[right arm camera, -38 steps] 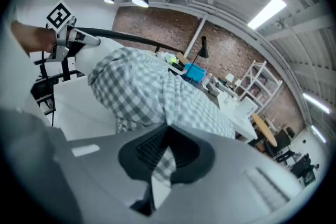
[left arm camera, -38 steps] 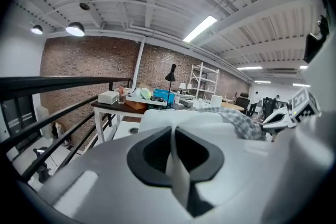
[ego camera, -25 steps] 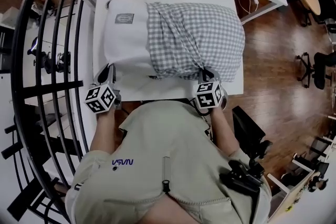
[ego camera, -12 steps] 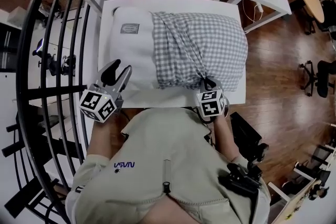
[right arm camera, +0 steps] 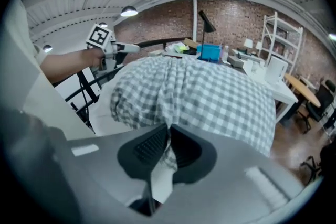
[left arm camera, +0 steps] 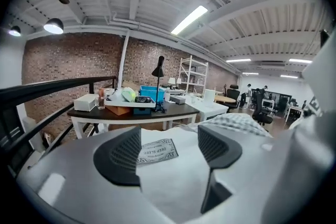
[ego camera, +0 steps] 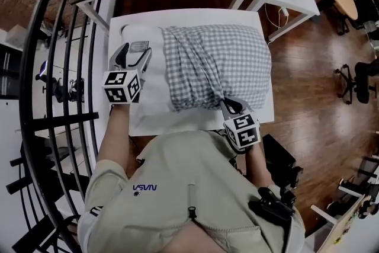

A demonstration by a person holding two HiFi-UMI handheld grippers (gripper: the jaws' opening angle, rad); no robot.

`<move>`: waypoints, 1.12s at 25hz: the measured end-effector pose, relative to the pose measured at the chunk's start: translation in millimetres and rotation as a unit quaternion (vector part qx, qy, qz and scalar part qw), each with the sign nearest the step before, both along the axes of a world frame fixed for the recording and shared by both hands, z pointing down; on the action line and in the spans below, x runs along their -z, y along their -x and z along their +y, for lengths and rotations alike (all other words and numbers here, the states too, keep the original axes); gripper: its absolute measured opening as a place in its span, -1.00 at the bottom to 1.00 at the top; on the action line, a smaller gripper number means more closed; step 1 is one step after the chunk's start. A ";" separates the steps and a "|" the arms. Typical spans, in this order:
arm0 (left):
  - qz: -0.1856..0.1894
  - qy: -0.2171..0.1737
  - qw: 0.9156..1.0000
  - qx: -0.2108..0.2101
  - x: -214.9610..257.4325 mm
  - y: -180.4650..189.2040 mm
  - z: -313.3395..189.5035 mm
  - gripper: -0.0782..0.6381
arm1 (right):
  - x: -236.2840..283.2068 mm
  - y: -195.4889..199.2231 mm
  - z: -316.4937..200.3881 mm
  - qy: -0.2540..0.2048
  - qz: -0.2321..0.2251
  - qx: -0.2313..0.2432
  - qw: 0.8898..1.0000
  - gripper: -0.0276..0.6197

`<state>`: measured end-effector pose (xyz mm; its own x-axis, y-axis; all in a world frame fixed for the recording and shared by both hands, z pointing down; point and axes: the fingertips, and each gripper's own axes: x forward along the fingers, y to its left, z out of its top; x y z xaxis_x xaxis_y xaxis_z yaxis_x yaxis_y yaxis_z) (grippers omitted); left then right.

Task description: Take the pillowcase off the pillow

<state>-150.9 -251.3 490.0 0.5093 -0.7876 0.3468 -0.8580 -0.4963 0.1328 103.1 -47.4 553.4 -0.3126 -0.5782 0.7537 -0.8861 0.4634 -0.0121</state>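
Just changed: my left tongs (ego camera: 131, 56) had let go at the pillow's (ego camera: 155, 83) near left corner. Their jaws had just been opening, and I had carried them up over the pillow's bare white end, close to its sewn label (ego camera: 140, 45).
Left tongs: released, with the jaws wide apart. Only the pillow's white cloth and the label showed beyond them, and I saw no contact.
Right tongs (ego camera: 230, 105): clenched on a bunched fold of the checked pillowcase (ego camera: 225, 59) at the pillow's near right corner, the same hold as a second before.
Pillowcase: covered the pillow's right part, gathered into a ridge that ran from the pillow's far edge down to the right tongs. The pillow's left part was already bare.
Pillow: lay flat on the white bench (ego camera: 195, 126).
Meaning for the task: I judged the case partly off. The freed left tongs looked placed to take hold of the bare end, so that the right could draw the case off the pillow's right side.
Risk: with no left hold, I expected the pillow to slide along with the case.
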 end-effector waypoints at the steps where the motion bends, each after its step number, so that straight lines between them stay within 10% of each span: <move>1: -0.014 0.010 1.000 -0.001 -9.1 -3.3 -9.6 0.11 | 5.6 4.8 -1.1 -0.005 -0.005 0.011 1.000 -0.85; 7: -0.092 0.088 0.991 -0.039 -73.8 -20.8 -24.7 0.12 | 30.1 35.7 2.4 -0.014 -0.026 0.100 0.995 -0.84; 12: -0.089 0.080 0.991 -0.066 -74.7 -32.2 -5.8 -0.48 | 53.9 40.9 -2.7 -0.042 0.051 0.221 0.973 -0.81; 19: -0.087 0.007 0.995 -0.043 -51.9 -35.5 33.1 -0.73 | 124.6 43.1 -85.8 -0.161 -0.051 0.119 0.978 -0.81; 28: -0.006 -0.032 0.999 0.002 -22.6 -31.7 100.1 -0.74 | 79.9 119.2 -170.4 -0.130 -0.026 0.111 0.985 -0.50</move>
<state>-119.1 -151.2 512.5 0.5025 -0.8101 0.3020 -0.8611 -0.5001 0.0915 -16.1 -217.8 473.5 -0.4879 -0.6627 0.5682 -0.7636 0.6394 0.0900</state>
